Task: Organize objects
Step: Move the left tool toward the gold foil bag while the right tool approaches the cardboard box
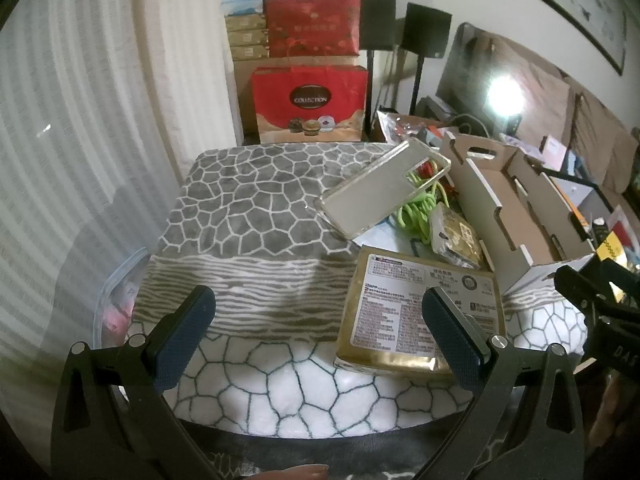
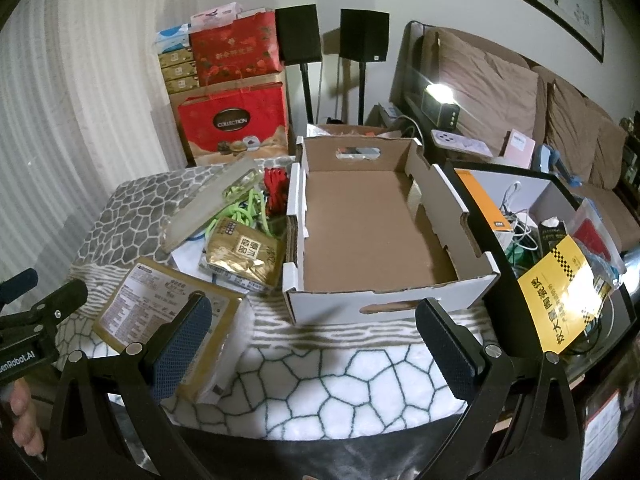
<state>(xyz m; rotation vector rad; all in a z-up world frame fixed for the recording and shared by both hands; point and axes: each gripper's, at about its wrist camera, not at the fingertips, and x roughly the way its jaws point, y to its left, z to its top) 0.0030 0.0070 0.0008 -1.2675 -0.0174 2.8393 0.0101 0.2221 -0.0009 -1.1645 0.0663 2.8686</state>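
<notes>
An empty cardboard box (image 2: 368,224) (image 1: 516,216) stands on a blanket-covered table (image 1: 256,208) (image 2: 360,384). Left of it lies a pile: a flat gold package with a white label (image 1: 416,316) (image 2: 160,312), a small gold pouch (image 1: 456,236) (image 2: 244,252), a green cord (image 1: 420,212) (image 2: 244,208), a clear phone case (image 1: 380,188) (image 2: 208,204) and a red cord (image 2: 276,188). My left gripper (image 1: 320,328) hovers open over the blanket, its right finger in front of the gold package. My right gripper (image 2: 316,336) is open before the box's front wall, holding nothing.
Red gift bags (image 1: 308,100) (image 2: 236,124) and stacked boxes stand behind the table by a curtain. A dark tray of cables and a yellow packet (image 2: 560,292) sits right of the box. A sofa (image 2: 520,92) and two black speakers (image 2: 364,36) are farther back.
</notes>
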